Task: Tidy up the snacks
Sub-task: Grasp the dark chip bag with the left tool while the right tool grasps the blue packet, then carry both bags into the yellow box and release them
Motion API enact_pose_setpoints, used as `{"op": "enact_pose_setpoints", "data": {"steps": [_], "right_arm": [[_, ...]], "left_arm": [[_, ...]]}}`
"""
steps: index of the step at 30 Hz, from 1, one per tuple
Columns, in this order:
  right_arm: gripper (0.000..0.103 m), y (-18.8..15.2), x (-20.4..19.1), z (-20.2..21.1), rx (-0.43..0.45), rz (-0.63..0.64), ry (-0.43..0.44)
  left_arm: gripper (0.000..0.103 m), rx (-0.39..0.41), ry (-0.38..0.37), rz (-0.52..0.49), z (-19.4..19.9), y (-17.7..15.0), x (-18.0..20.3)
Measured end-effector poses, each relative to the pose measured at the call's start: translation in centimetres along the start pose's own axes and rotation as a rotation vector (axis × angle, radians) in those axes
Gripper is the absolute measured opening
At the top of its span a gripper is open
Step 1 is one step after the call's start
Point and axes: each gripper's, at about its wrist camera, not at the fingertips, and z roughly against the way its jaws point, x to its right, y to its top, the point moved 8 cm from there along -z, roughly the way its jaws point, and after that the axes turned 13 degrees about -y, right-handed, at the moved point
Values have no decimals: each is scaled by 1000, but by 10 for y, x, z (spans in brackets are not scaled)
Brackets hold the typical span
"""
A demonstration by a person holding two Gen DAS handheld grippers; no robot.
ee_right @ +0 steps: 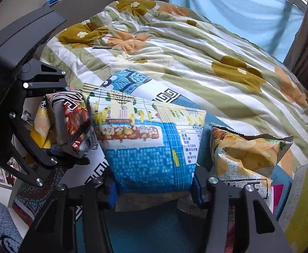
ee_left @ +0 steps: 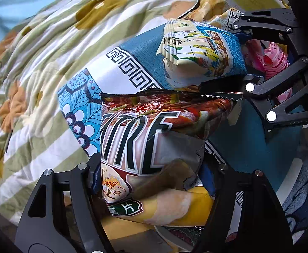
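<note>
My left gripper (ee_left: 154, 181) is shut on a red and yellow chip bag (ee_left: 149, 147) and holds it upright above the patterned cloth (ee_left: 120, 71). It also shows at the left of the right wrist view (ee_right: 69, 124). My right gripper (ee_right: 155, 187) is shut on a blue and white snack bag (ee_right: 147, 141), which also shows in the left wrist view (ee_left: 204, 52) between the right gripper's fingers (ee_left: 248, 78). A yellow potato chip bag (ee_right: 246, 154) lies on the cloth to the right.
The patterned cloth lies on a bed with a striped floral quilt (ee_right: 196, 52). A pink packet (ee_left: 276, 59) lies behind the right gripper. A yellow and white box (ee_right: 305, 200) stands at the right edge. A blue curtain (ee_right: 238, 6) hangs behind the bed.
</note>
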Motion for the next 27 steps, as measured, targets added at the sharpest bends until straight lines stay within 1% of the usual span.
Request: {"op": "enact_pose_setpoints", "data": {"steps": [3, 8, 10, 14, 16, 19, 23, 27], "right_arm": [[49, 0, -1, 7, 8, -33, 32], [48, 3, -4, 32, 39, -59, 51], [48, 7, -1, 47, 58, -72, 50], [48, 14, 15, 82, 99, -110, 34], [48, 16, 27, 101, 121, -130, 21], [48, 13, 49, 129, 155, -164, -4], [48, 2, 88, 164, 194, -202, -36], [48, -23, 137, 195, 219, -245, -64]], "left_arm": [[68, 25, 17, 24, 13, -3, 5], [68, 82, 53, 83, 41, -6, 14], [68, 112, 69, 100, 55, -2, 19], [68, 172, 101, 111, 85, 15, 38], [68, 200, 129, 116, 100, 26, 49], [68, 246, 151, 129, 120, 47, 68], [68, 303, 156, 138, 137, 84, 105], [68, 350, 137, 141, 140, 131, 153]]}}
